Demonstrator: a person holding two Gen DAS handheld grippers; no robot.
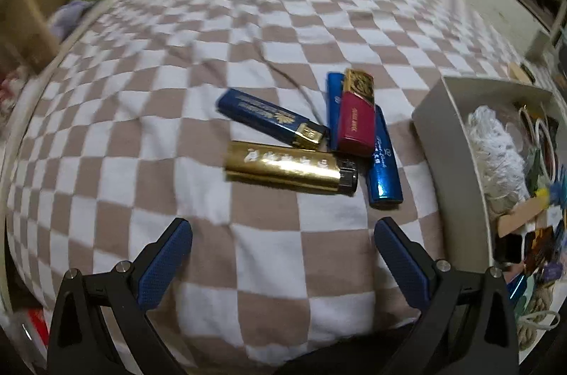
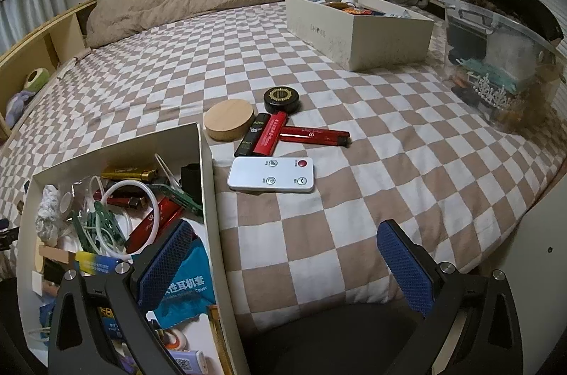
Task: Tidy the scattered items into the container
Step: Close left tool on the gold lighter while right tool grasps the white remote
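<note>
Four lighters lie in a loose heap ahead of the left gripper: a gold lighter nearest, a navy lighter behind it, and a pink lighter lying across a blue lighter. Since they touch and overlap, closing on one would likely drag or flip its neighbour, and the glossy cases could slip from the pads on the soft checked sheet. Both left jaws stand wide apart and hold nothing; the gold lighter lies crosswise just beyond the tips, roughly centred between them. The box sits close to the right of the heap, already crowded, so a careless drop may bounce off its wall. The right gripper is likewise spread wide and empty, its left finger over the box and its right over the sheet. Ahead of it, clear of the fingers, lie a white remote, red lighters, a wooden lid and a black tin.
</note>
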